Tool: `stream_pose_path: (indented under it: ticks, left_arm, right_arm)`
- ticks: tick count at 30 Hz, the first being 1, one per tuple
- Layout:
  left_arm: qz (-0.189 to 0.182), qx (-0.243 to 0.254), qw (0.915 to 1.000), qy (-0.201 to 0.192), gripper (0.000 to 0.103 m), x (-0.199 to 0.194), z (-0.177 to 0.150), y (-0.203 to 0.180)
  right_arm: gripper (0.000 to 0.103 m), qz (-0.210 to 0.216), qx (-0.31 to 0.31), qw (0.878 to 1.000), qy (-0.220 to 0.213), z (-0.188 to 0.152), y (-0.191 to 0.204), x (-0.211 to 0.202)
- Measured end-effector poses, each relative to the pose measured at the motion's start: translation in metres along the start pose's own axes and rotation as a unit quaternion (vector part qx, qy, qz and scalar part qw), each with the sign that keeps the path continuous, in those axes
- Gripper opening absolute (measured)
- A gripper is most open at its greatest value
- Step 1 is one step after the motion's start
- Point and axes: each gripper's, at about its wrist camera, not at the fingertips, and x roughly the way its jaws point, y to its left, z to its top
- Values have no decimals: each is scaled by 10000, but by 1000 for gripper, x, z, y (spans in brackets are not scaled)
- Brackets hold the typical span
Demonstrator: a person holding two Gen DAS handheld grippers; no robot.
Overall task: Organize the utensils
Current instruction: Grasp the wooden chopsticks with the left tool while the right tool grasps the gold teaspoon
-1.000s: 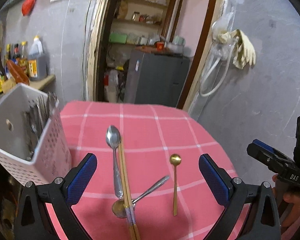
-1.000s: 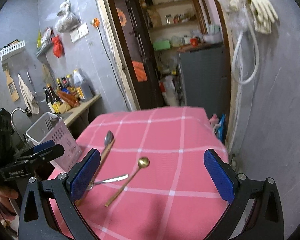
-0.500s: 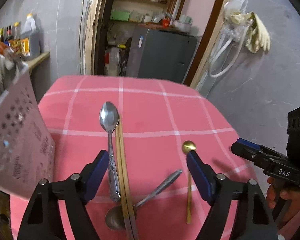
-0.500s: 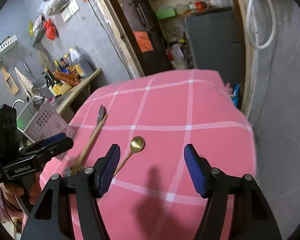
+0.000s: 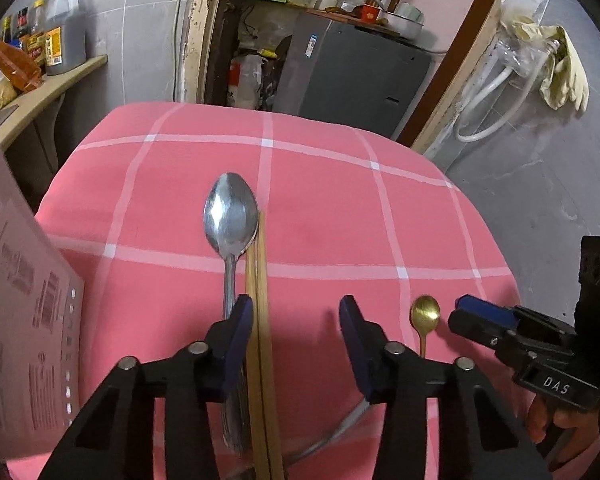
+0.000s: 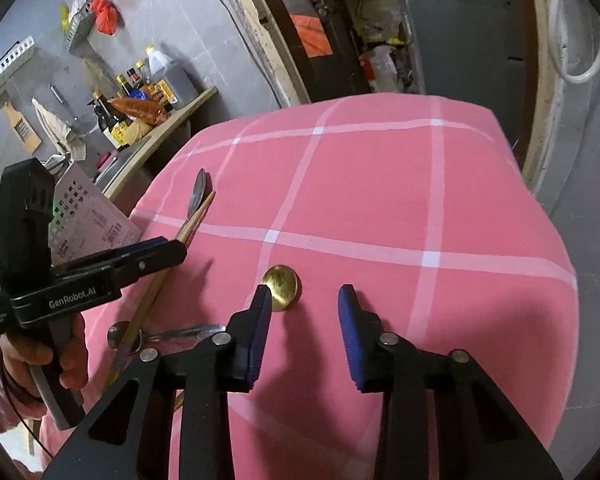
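On a pink checked surface point(image 5: 320, 208), both hand-held grippers close empty: left point(image 5: 296, 322) straddling wooden chopsticks point(image 5: 260, 280), right point(image 6: 302, 306) beside a small gold spoon point(image 6: 281, 282).

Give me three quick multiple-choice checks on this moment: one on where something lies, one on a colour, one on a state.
1. The chopsticks lie:
A. beside the big silver spoon
B. in the basket
C. on the gold spoon

2. The small spoon ahead of the right gripper is:
A. silver
B. gold
C. black

3. The left gripper is:
A. clamped on the gold spoon
B. gripping nothing
C. lifting the chopsticks

Key:
1 A: they run along the spoon's handle on the pink cloth.
2 B: its bowl shines gold.
3 B: its jaws are closing, and the chopsticks lie flat between them.
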Motion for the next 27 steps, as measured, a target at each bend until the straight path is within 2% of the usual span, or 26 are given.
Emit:
stream_pose_path:
  ticks: [9,14,20,27]
  left_arm:
    - [-2,17,9997,252,28,11,16,3]
    - [113,-59,9994,326,28,9,19,1]
    - [199,-79,9997,132,28,1,15,2]
    - [314,-97,9985,438,28,13,16,7]
  right_arm:
    - [28,235,-47,9997,63,5,8,14]
    - [28,269,-15,9996,75,2,10,14]
    - [28,356,123,9993,75,-2,6,14]
    - [28,373,39,9992,141,-1,7,16]
